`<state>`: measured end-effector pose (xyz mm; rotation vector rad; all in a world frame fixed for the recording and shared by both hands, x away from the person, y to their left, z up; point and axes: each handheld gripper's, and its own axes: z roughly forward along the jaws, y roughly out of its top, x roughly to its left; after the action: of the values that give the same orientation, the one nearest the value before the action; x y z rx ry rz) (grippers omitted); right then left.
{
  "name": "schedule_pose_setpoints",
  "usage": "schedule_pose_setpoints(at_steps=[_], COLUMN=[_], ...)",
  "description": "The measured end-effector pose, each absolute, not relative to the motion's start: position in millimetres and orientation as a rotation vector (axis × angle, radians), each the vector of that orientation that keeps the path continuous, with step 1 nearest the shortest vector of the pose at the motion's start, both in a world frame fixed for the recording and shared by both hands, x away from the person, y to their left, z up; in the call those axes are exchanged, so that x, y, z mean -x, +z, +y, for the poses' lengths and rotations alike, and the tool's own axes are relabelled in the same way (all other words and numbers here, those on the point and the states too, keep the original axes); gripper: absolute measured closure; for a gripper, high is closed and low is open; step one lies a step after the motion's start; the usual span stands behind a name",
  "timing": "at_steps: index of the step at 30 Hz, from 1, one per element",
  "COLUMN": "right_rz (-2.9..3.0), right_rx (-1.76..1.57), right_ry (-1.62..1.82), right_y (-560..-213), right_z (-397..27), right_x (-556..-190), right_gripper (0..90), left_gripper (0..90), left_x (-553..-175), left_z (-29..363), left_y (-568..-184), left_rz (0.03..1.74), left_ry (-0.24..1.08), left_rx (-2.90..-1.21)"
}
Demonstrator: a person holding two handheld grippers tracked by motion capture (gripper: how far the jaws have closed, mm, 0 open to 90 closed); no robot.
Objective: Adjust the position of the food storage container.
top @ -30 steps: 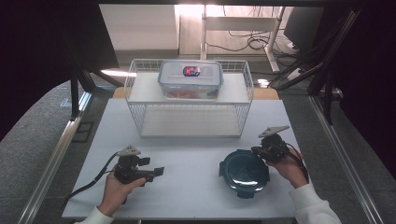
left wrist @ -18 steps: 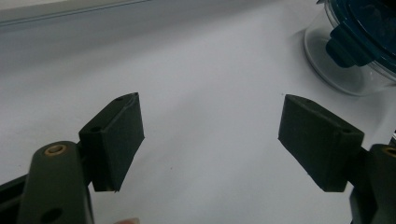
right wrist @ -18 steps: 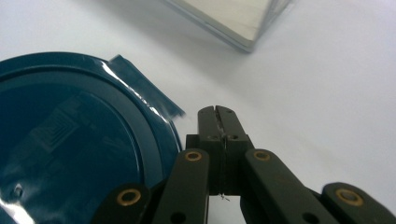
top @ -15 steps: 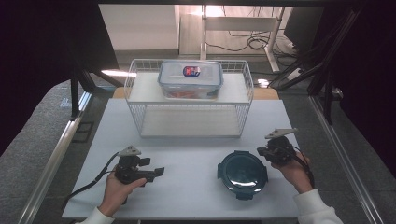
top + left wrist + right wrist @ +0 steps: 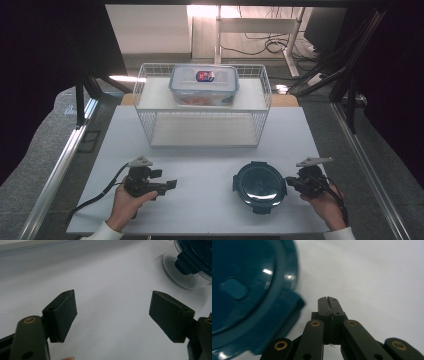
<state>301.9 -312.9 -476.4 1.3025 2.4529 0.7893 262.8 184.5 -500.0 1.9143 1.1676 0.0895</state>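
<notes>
Round container x1, lid on — right gripper beside, fingers closed.

You are working over a table whose front half is lying mostly bare. Between your left gripper and the round container an open strip of table is running, wide enough to pass. Your right gripper, jaws pressed together, is sitting just beside the container's rim, so that side is staying tight. Farther back, the wire basket is blocking the middle, with a lidded box sitting on top.
</notes>
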Motion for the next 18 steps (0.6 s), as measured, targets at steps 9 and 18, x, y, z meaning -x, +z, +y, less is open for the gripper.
schedule_pose_setpoints(at_steps=[9,18], right_rz=[2.458,2.510], right_rx=[-1.299,-1.263], right_ry=[0.749,0.773], right_y=[-474.2,-474.6], right_z=[-304.9,-291.0], right_x=[-299.8,-300.4], right_gripper=[89.5,89.5], left_gripper=[21.5,21.5], left_x=[-262.6,-265.3], left_z=[183.4,181.4], left_y=[-500.4,-503.0], left_rz=[1.169,1.173], left_ry=[0.076,0.064], left_rx=[-1.907,-1.912])
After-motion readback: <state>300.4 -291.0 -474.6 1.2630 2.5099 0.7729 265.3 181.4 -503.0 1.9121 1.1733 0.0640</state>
